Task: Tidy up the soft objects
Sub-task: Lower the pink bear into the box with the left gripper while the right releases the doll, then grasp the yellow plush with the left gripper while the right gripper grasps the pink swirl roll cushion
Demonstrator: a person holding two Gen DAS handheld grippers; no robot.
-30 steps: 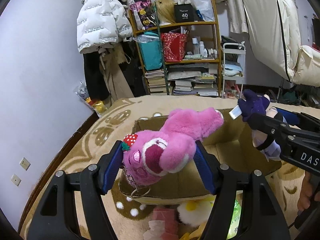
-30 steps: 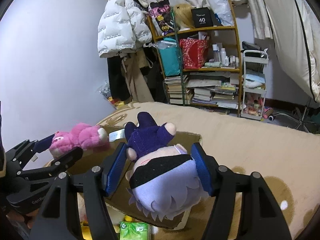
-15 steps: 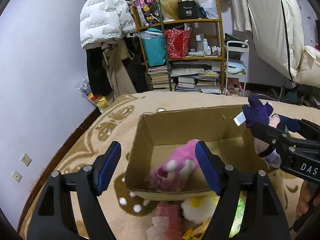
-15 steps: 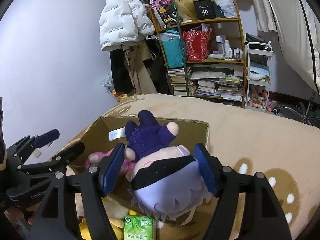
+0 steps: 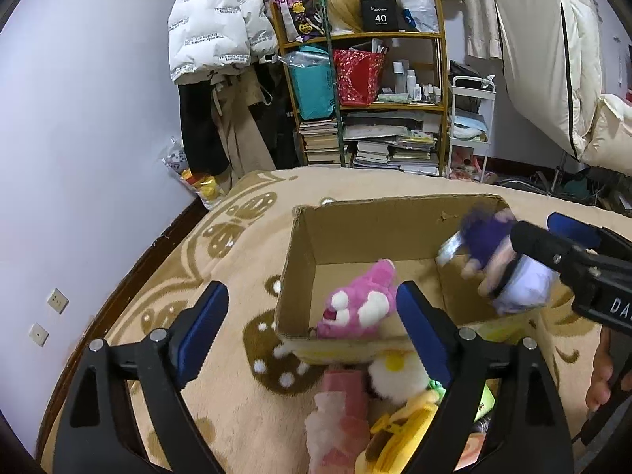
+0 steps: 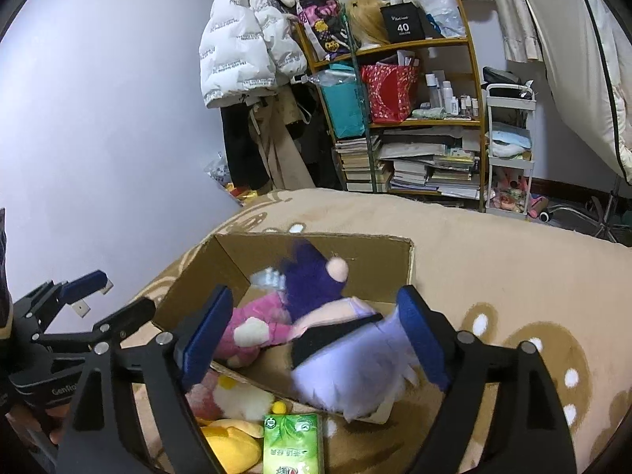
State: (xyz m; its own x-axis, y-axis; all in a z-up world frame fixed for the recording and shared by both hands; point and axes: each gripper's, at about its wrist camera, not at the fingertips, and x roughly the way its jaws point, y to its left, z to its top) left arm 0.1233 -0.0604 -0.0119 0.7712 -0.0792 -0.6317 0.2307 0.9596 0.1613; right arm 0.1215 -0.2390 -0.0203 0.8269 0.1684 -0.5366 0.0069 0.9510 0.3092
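An open cardboard box sits on the beige blanket. A pink plush bear lies inside it near the front wall, free of any grip. My left gripper hovers over the box's near edge, its jaws opening with nothing between them. My right gripper is over the box's right side, jaws opening. The purple-clothed doll with pale lilac hair is blurred between its blue pads and is slipping down toward the box, no longer pinched.
Below the box lie a green tissue pack, a yellow plush, a white plush and a pink soft item. A cluttered shelf and hanging coats stand at the back wall.
The left jaws let go of the pink bear, which dropped into the box, and that gripper drew back. The right jaws widened and the purple doll began to fall.
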